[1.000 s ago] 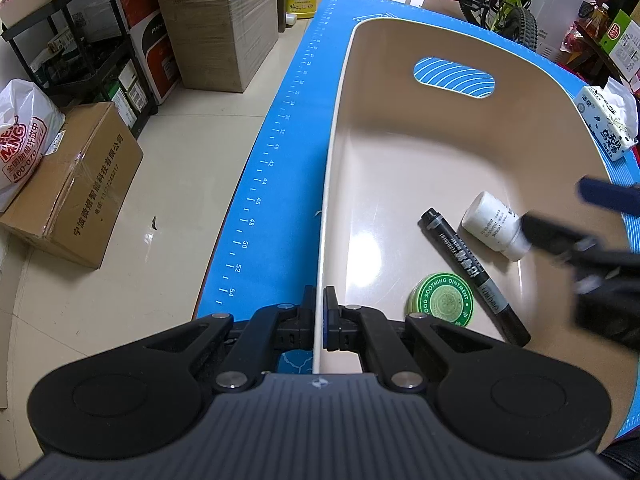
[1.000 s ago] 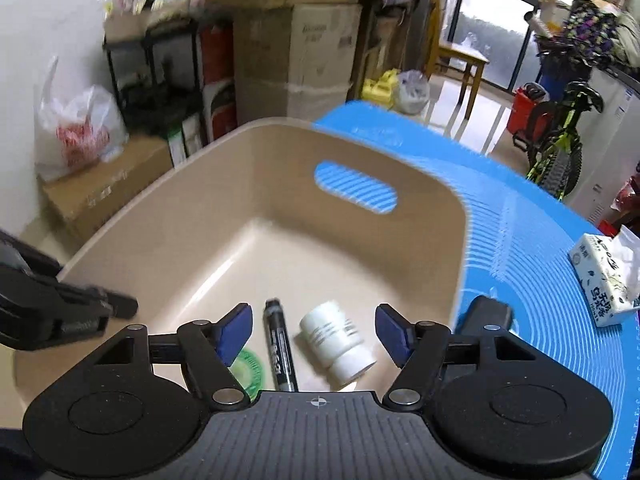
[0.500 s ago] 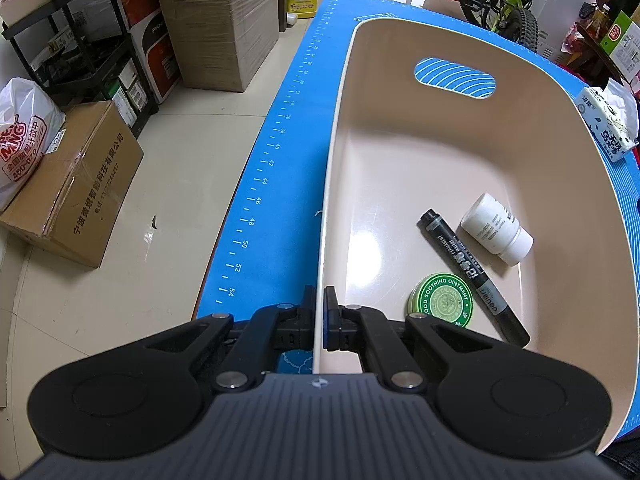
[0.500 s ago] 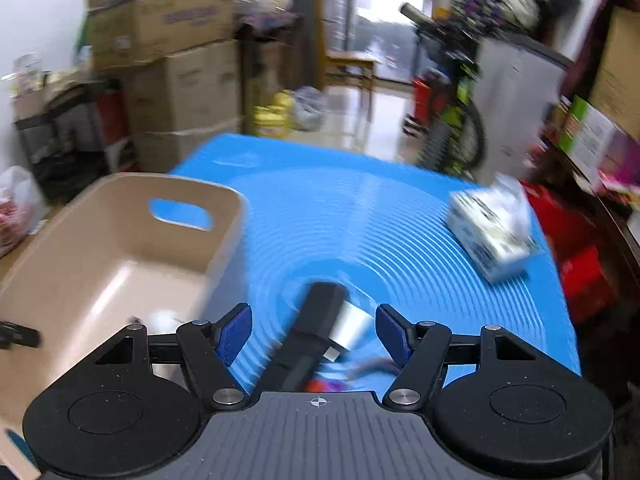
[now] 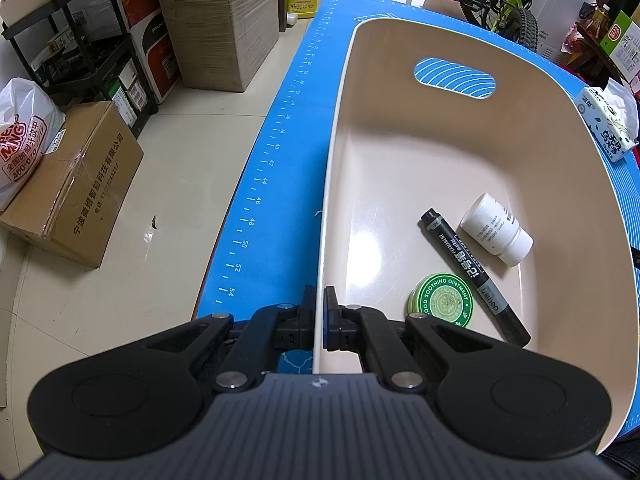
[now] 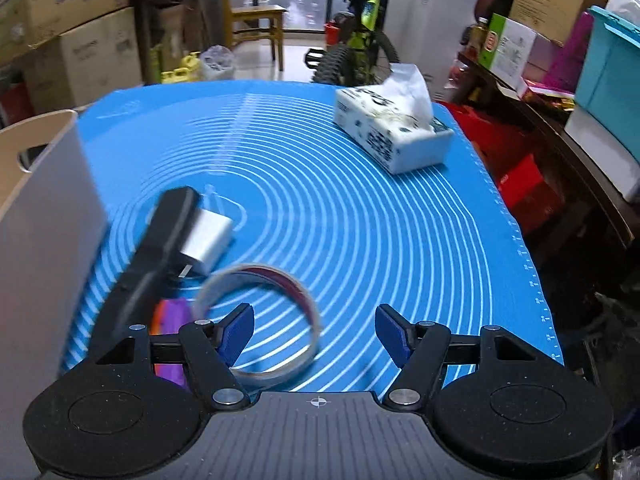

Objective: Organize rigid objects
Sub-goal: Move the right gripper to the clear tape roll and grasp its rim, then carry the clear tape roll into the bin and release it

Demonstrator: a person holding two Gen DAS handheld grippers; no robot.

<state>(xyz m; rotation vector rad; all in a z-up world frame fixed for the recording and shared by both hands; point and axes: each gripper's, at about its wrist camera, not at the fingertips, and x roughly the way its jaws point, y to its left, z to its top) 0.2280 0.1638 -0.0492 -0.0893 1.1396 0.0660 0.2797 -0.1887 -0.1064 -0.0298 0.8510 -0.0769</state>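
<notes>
1. Left wrist view: my left gripper (image 5: 319, 312) clamped the bin (image 5: 560, 128) rim at its near-left edge; marker (image 5: 472, 276), bottle (image 5: 496, 230), tin (image 5: 442, 301) lay inside.
2. My right gripper (image 6: 318, 332) stood open over the mat (image 6: 360, 220); the tape ring (image 6: 256, 320) near the bin's wall was blurred, partly hidden.

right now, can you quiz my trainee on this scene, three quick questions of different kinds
1. True or false: the left gripper is shut on the beige bin's side wall.
2. Which lies outside the bin? A) black marker B) tape roll C) green ointment tin
3. Fill in: the right gripper is ____ and holds nothing.

Key
1. True.
2. B; it lies on the blue mat.
3. Open.
</notes>
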